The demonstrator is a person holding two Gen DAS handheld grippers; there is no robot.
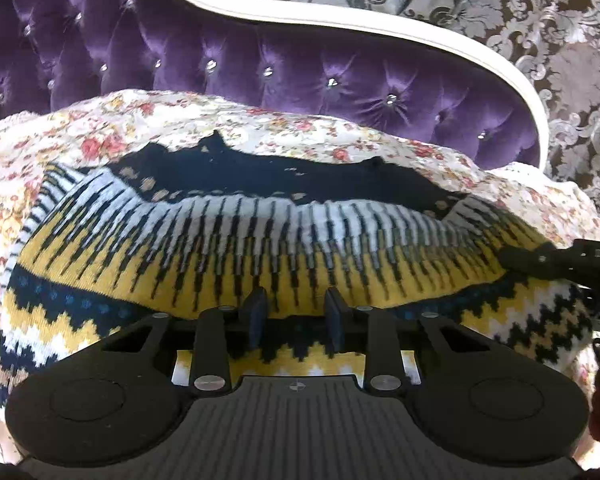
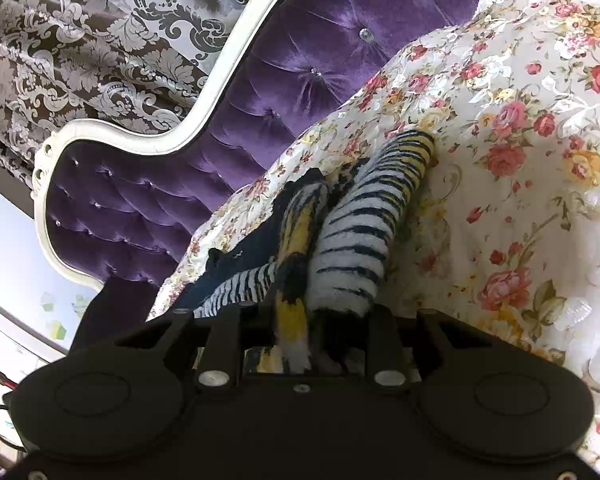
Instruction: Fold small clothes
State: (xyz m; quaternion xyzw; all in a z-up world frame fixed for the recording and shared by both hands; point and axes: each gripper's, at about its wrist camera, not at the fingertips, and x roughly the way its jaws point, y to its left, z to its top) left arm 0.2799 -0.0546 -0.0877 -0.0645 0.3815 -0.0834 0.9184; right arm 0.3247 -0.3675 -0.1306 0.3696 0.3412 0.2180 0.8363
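A knit sweater [image 1: 260,240] with yellow, white, navy and black bands lies spread across a floral bedspread [image 1: 148,120]. Its near edge is raised into a fold, and my left gripper [image 1: 295,312] is shut on that fold, with yellow knit filling the gap between the dark fingers [image 1: 256,312]. My right gripper [image 1: 540,260] comes in from the right edge and rests on the sweater's right side. In the right wrist view, a bunched striped part of the sweater [image 2: 356,232] is pinched in my right gripper [image 2: 304,320]. The fabric hides that gripper's fingertips.
A purple tufted headboard [image 1: 300,72] with a white curved frame [image 1: 380,28] stands behind the bed, also seen as the headboard [image 2: 172,200] at left. Patterned brown and silver curtains [image 1: 560,40] hang beyond it. The floral bedspread [image 2: 520,160] stretches to the right.
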